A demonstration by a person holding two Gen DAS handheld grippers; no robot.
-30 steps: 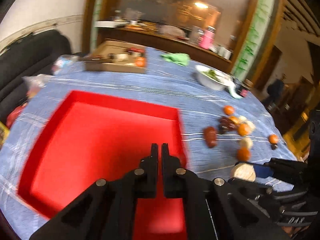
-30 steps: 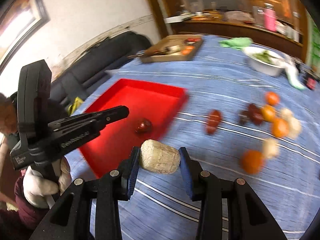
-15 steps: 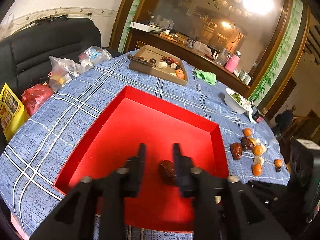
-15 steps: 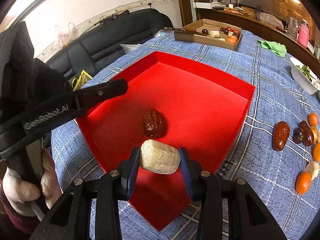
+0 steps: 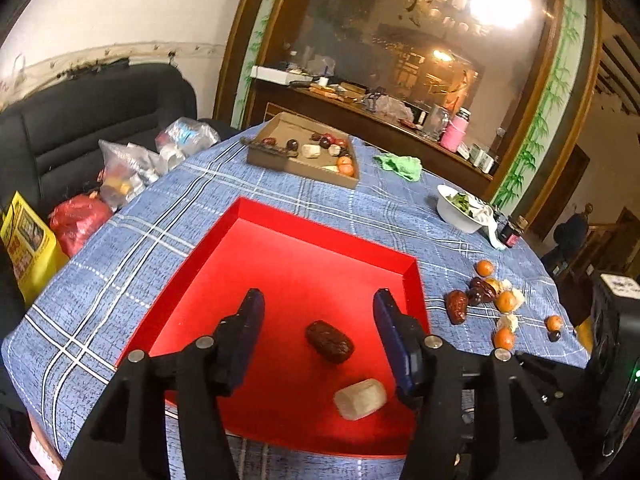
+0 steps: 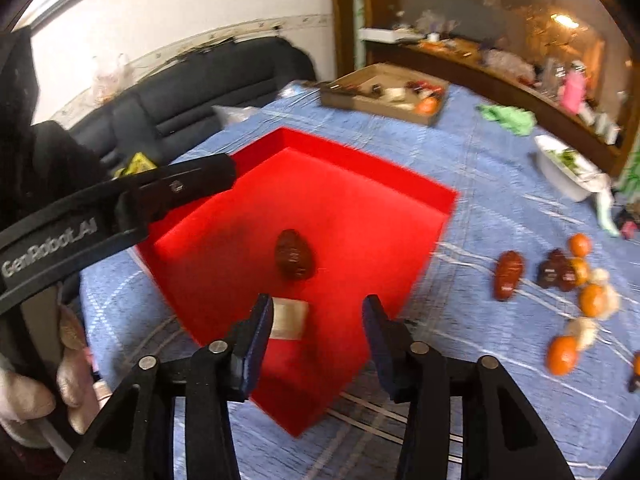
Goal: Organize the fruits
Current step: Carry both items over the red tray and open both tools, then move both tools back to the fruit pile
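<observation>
A red tray (image 5: 280, 248) (image 6: 360, 184) lies on the blue checked tablecloth. In it lie a dark red date (image 5: 329, 341) (image 6: 294, 254) and a pale cylindrical fruit piece (image 5: 361, 399) (image 6: 289, 317). My left gripper (image 5: 318, 320) is open and empty above the tray, its jaws either side of the date. My right gripper (image 6: 318, 320) is open and empty above the tray's near corner, the pale piece just beyond its left finger. Loose fruits lie right of the tray: another date (image 5: 457, 306) (image 6: 507, 275), oranges (image 5: 504, 338) (image 6: 563, 355) and dark and pale pieces.
A cardboard box (image 5: 304, 156) with several fruits stands at the far side of the table. A white bowl with greens (image 5: 460, 208), a green cloth (image 5: 400, 165) and a small dark jar (image 5: 512, 232) are at the back right. Plastic bags (image 5: 132, 168) lie on a black sofa at left.
My right gripper opened and let go of the pale piece, which now lies in the tray. My left gripper opened wide and drew back from the date.
</observation>
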